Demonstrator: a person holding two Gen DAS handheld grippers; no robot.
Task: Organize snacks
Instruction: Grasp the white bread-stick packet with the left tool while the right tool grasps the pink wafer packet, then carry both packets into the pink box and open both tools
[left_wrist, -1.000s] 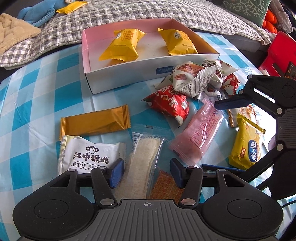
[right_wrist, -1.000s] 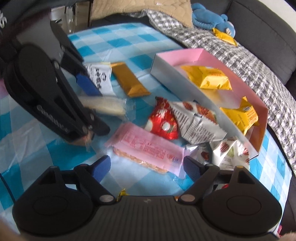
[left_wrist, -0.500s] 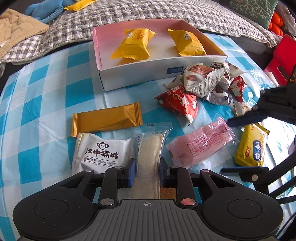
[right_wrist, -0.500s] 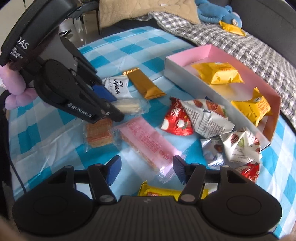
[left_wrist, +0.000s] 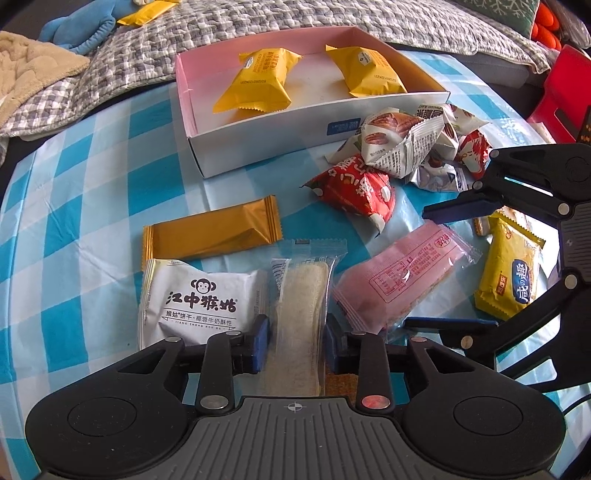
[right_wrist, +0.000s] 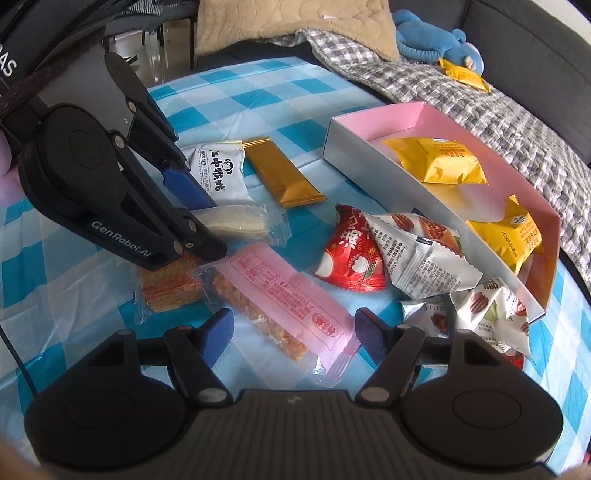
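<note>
On a table under a blue-and-white checked cloth (left_wrist: 85, 206), snacks lie scattered in front of an open box (left_wrist: 295, 122) with a pink inside, which holds two yellow packets (left_wrist: 262, 79). Behind the table runs a dark sofa (right_wrist: 524, 48) covered with a grey checked quilt (right_wrist: 436, 92); a blue plush toy (right_wrist: 432, 40) and a beige blanket (right_wrist: 291, 26) rest there. Loose on the cloth are a gold bar wrapper (left_wrist: 210, 232), a white monkey-print packet (left_wrist: 195, 299), a red pouch (left_wrist: 354, 188) and a heap of newsprint-style nut pouches (left_wrist: 402, 144) (near the box's front wall).

The left gripper (left_wrist: 295, 341) straddles a clear-wrapped pale wafer (left_wrist: 299, 314); its jaws are opening, and the blue pads sit at the wrapper's sides, though whether they press on it cannot be told. The wafer lies on the cloth between the monkey-print packet and a pink-wrapped bar (right_wrist: 284, 295).

The right gripper (right_wrist: 293, 332) stands about half open over the near end of that pink-wrapped bar, its fingers (right_wrist: 218, 328) clear of the wrapper on both sides. A yellow biscuit pack (left_wrist: 509, 273) lies beside it.
</note>
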